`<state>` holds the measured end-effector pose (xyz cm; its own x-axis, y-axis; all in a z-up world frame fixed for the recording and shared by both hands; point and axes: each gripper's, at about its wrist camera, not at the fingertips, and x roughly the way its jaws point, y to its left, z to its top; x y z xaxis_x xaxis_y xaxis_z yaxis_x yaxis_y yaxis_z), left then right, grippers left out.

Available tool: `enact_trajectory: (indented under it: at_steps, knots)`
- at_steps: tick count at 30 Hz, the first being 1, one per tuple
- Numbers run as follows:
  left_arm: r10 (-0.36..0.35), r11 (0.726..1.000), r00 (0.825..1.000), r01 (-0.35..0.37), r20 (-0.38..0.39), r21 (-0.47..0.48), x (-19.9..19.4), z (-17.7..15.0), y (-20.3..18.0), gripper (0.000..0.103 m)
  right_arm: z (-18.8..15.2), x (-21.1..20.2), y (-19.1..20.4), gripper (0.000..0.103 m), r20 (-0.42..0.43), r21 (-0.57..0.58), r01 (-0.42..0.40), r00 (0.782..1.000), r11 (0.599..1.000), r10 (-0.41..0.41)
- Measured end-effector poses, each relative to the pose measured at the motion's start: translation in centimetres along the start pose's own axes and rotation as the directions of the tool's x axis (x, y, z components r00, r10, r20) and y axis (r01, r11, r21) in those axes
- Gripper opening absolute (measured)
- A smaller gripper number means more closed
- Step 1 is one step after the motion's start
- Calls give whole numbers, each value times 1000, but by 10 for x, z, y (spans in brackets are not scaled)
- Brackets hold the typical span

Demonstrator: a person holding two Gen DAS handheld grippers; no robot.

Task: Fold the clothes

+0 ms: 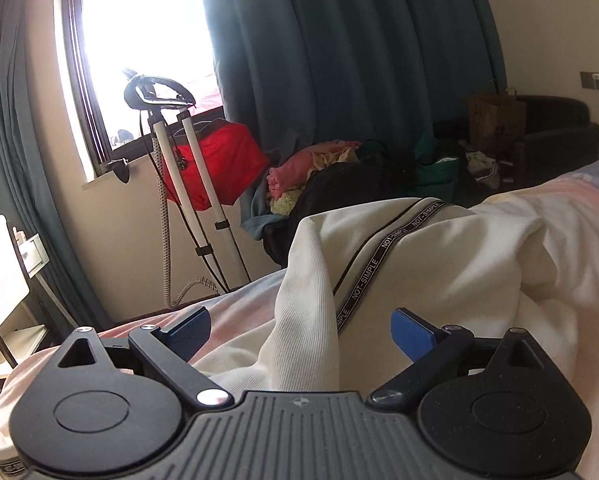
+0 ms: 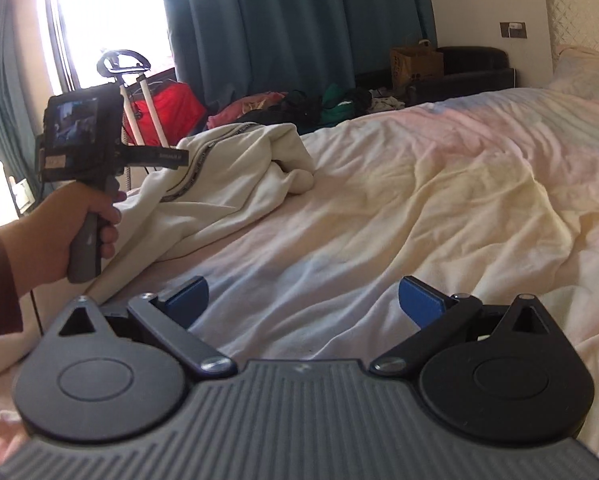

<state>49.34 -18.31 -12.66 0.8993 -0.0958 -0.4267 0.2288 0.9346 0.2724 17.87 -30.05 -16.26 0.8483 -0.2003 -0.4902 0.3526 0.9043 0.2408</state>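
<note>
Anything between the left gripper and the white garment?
Nothing visible. The left gripper is open with a fold of the white garment rising between its fingers, on the bed.

Daylight enters through the window (image 1: 139,52) at the upper left of both views and is overexposed to plain white, with glare spilling onto the adjacent wall. The teal curtains (image 1: 339,60) and the far corner at upper right stay dim. The bed sheet (image 2: 419,208) is softly and evenly lit, its creases casting faint shadows. Fisheye distortion bows the window frame and curtains near the edges. Fine detail is slightly soft throughout.
</note>
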Motion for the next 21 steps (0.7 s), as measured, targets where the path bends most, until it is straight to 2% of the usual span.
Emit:
enact_trajectory:
  at_steps: [2, 4, 5, 6, 7, 8, 10, 12, 16, 21]
  knots:
    - [7, 1000, 1000, -7, -28, -5, 22, 4, -6, 91, -4, 10, -4, 103, -17, 19, 2, 1000, 1000, -2]
    - [5, 1000, 997, -4, -74, 15, 42, 3, -12, 79, -7, 18, -6, 103, -33, 36, 2, 999, 999, -1]
    - [2, 1000, 995, 1, -99, 29, 50, 2, -14, 64, -8, 21, -6, 103, -39, 41, 2, 999, 999, -1]
    - [4, 999, 993, 2, -120, 44, 55, 0, -16, 44, -10, 24, -8, 103, -43, 45, 4, 999, 999, -2]
    - [6, 999, 992, 0, -126, 49, 54, -2, -14, 33, -11, 25, -8, 103, -46, 48, 7, 999, 999, -5]
    - [1, 999, 993, 4, -119, 44, 49, -4, -11, 12, -12, 26, -9, 103, -49, 52, 11, 999, 999, -9]
    - [-7, 999, 995, 10, -95, 32, 34, -8, -3, 9, -14, 26, -9, 103, -52, 56, 19, 999, 998, -16]
    - [-22, 1000, 999, 23, -42, 19, -1, -13, 8, 7, -13, 22, -11, 103, -38, 59, 31, 999, 998, -28]
    - [-97, 995, 995, 96, 32, 8, -103, -43, 30, 7, -10, 7, -12, 103, 21, 71, 41, 999, 997, -43]
    - [-187, 982, 974, 188, 126, 2, -229, -81, 57, 6, -6, -16, -12, 103, 84, 84, 35, 996, 996, -42]
